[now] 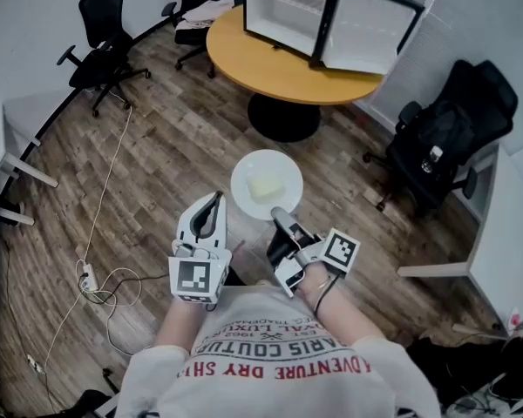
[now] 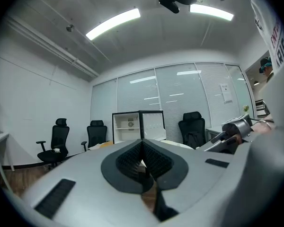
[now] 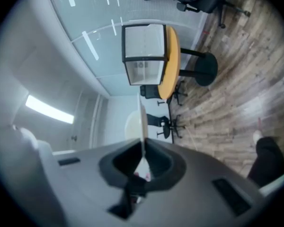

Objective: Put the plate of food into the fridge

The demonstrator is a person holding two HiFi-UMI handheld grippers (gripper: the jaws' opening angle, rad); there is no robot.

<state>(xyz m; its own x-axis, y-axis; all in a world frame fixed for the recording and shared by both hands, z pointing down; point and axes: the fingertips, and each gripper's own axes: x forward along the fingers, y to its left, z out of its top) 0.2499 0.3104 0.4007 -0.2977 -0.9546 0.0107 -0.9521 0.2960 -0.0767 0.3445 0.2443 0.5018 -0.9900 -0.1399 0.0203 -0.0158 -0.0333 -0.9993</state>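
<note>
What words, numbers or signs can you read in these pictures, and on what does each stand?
"ADVENTURE DRY SH": red print on the person's shirt, upside down in the head view, cut off.
"ARIS COUTU": grey print on the same shirt, cut off.
Smaller shirt lines: too blurred to read.
Wall sign: too small to read.
Marker cubes: square patterns, no words.

This is an office meeting room. In the head view, black swivel chairs (image 1: pixel 100 55) at upper left and right surround a round wooden table (image 1: pixel 261 68), with a white desk (image 1: pixel 506 225) at the right edge. The left gripper view shows glass partition walls (image 2: pixel 180 93) and ceiling strip lights (image 2: pixel 113 23).
</note>
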